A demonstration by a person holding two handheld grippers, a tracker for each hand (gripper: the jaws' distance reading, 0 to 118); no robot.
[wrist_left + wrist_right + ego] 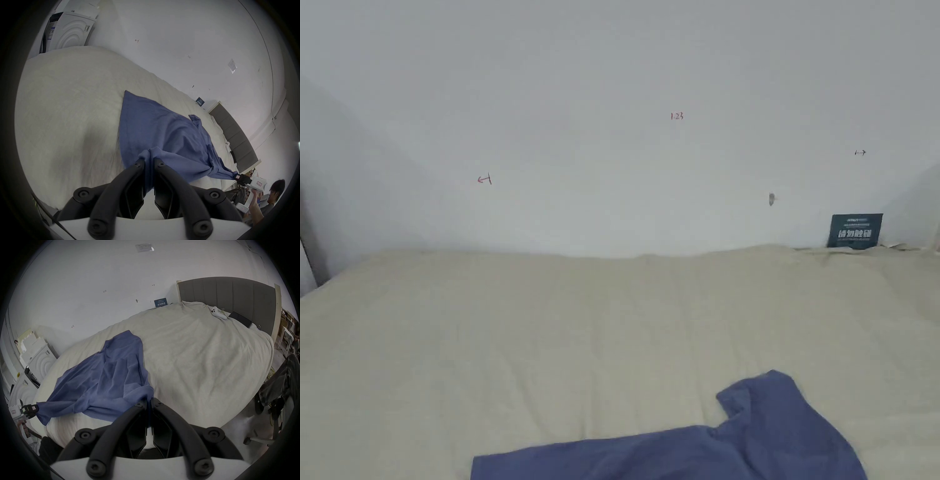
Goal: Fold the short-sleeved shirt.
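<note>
Blue shirt (675, 453) on a cream-covered bed (550, 325), white wall (612, 94) behind.
We saw left gripper (149, 162) and right gripper (149, 402) each clamped on shirt fabric; a grey headboard (227, 293) appeared from the right gripper view.

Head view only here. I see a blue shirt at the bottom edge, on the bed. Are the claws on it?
Observer: Yes. The left claw is shut on a bunched edge of the shirt.
Operator: Right one?
Observer: The right claw is shut on another edge, with fabric pinched between its jaws.
Operator: Anything else on the bed?
Observer: A white controller and a dark flat device lie near the grey headboard, well away from the shirt.
</note>
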